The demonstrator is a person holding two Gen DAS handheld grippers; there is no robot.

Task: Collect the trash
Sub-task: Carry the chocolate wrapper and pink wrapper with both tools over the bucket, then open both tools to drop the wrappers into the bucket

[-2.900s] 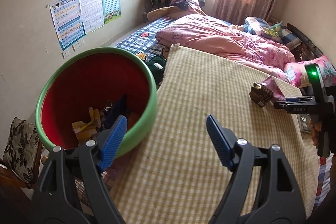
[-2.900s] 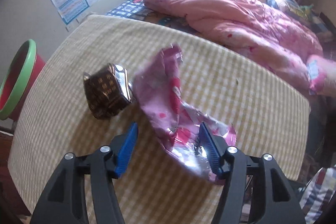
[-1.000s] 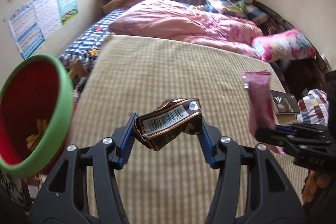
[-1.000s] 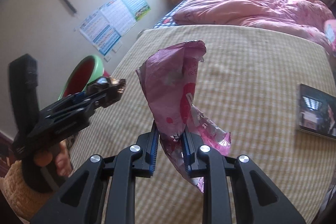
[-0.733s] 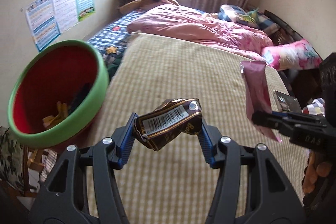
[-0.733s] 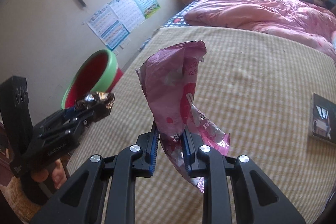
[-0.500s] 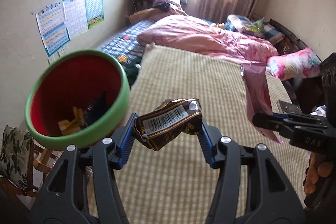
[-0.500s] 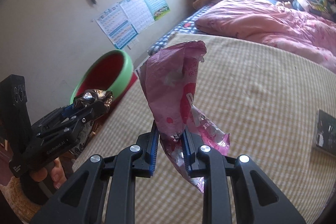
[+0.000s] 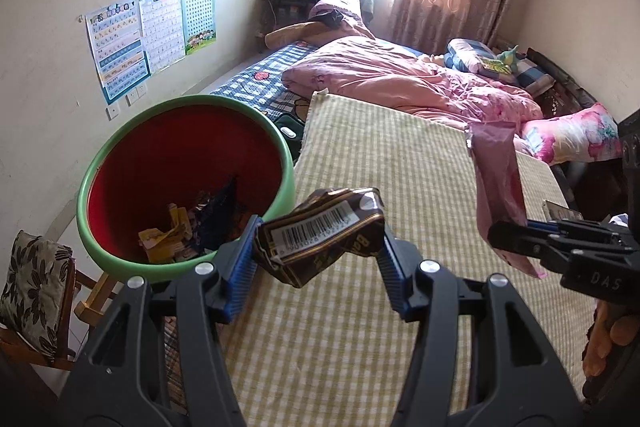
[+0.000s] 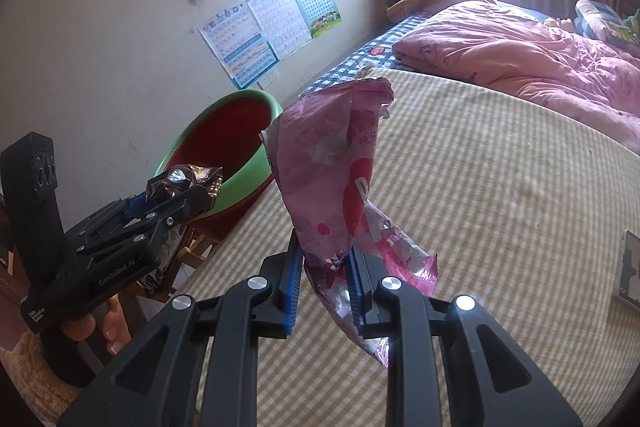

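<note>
Left claw [image 9: 316,261] is pinching a brown wrapper [image 9: 318,233] just beside the bin [image 9: 120,151]. Right claw [image 10: 322,287] is pinching a pink wrapper [image 10: 340,179] above the checked counter [image 10: 500,187].

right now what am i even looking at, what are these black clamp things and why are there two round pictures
A person holds a black two-finger clamp in each hand, and each clamp has a wide-angle camera looking along its fingers, so you get one round picture per hand.

In the left view, the left gripper is shut on a crumpled brown wrapper with a barcode. The red bin with a green rim, with some trash inside, stands just off the edge of the checked mat.

In the right view, the right gripper pinches a pink wrapper. Each gripper also shows at the side of the other's picture.

A flat card or booklet lies on the mat. Behind is a bed with a pink quilt.
</note>
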